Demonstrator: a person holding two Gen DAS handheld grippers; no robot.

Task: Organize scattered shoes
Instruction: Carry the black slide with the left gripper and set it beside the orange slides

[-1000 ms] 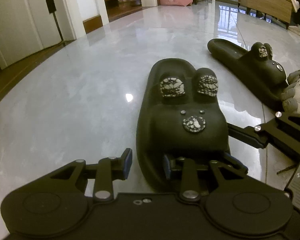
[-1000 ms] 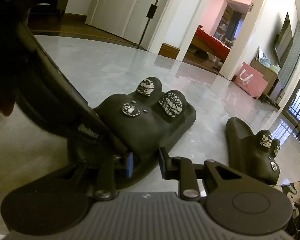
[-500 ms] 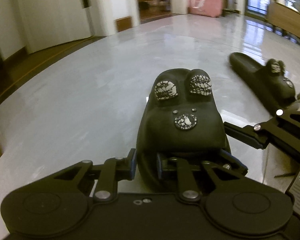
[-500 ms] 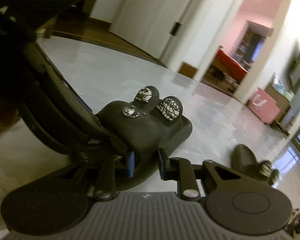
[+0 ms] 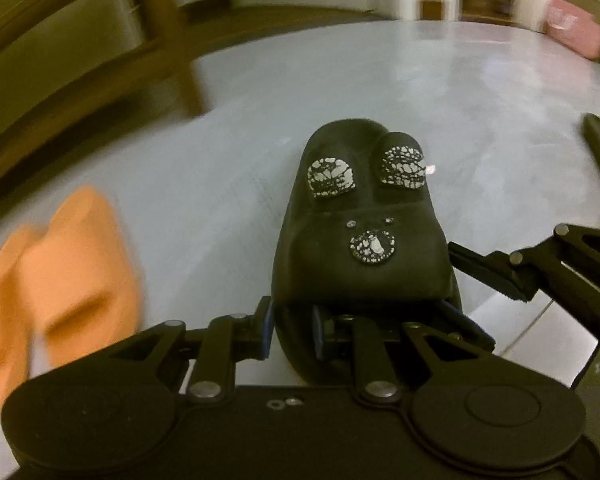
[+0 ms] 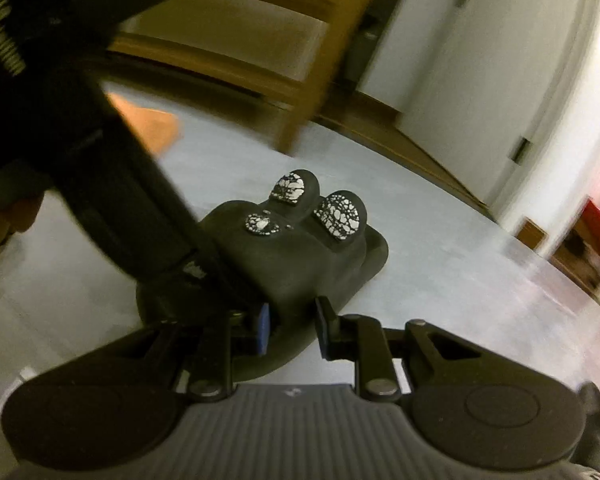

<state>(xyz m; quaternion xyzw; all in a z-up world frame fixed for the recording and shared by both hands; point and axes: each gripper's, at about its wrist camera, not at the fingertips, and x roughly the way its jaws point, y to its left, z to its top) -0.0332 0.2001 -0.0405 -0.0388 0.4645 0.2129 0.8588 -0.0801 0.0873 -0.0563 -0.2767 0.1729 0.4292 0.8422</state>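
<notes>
Evidently the black slipper (image 5: 360, 248) was off the floor, the left gripper (image 5: 290, 326) and right gripper (image 6: 292, 318) each clamped on its sidewall — soft, light foam, judged likely to flex; firmer hold near the sole.

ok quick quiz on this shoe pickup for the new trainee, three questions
1. Fill in: the blurred pair lying to the left of the black slipper in the left wrist view is coloured ____.
2. The left tool is shut on: A the blurred pair, B the black slipper, C nothing.
3. True or false: the right tool hangs open, clear of the black slipper.

Key: 1 orange; 2 B; 3 false, it also grips the slipper.
</notes>
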